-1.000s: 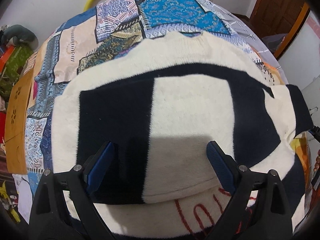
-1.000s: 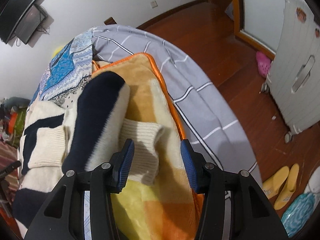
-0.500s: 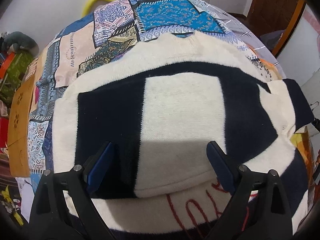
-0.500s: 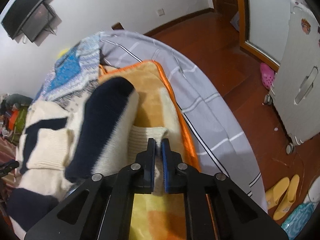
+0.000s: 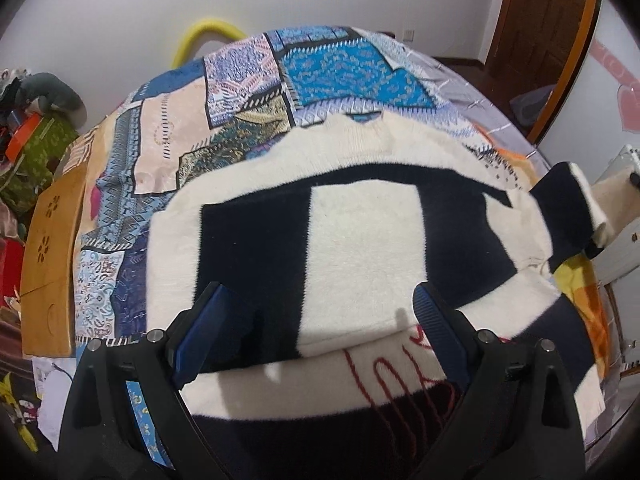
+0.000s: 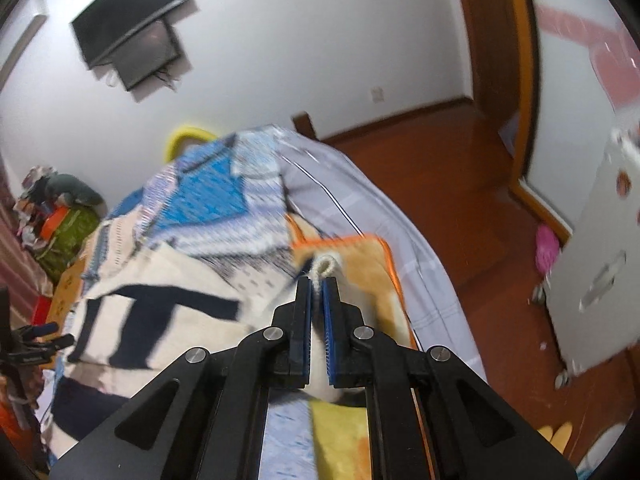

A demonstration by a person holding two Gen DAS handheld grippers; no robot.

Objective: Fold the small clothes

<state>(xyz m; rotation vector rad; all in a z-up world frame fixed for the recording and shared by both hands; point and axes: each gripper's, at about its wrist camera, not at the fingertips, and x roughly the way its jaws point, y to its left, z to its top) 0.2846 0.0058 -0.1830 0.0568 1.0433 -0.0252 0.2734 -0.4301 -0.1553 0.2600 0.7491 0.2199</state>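
A cream and navy knitted sweater [image 5: 360, 240] lies spread on the bed, one side folded over its middle, red stitching near its lower part. My left gripper [image 5: 316, 332] is open and hovers just above the folded edge, holding nothing. The sweater's right sleeve [image 5: 568, 204] is lifted off the bed at the right. My right gripper [image 6: 317, 304] is shut on the cream ribbed cuff [image 6: 325, 267] of that sleeve, which pokes out between the pads. The sweater body [image 6: 160, 312] shows blurred to the left in the right wrist view.
The bed carries a patchwork cover [image 5: 248, 92], an orange-yellow blanket [image 6: 360, 264] and a grey striped sheet [image 6: 392, 240]. A wooden board [image 5: 48, 248] lies at the bed's left side. A white cabinet [image 6: 592, 280] stands on the wooden floor at the right.
My right gripper closed on the sleeve cuff and has lifted it up and toward the sweater body. My left gripper stayed open and drew back a little.
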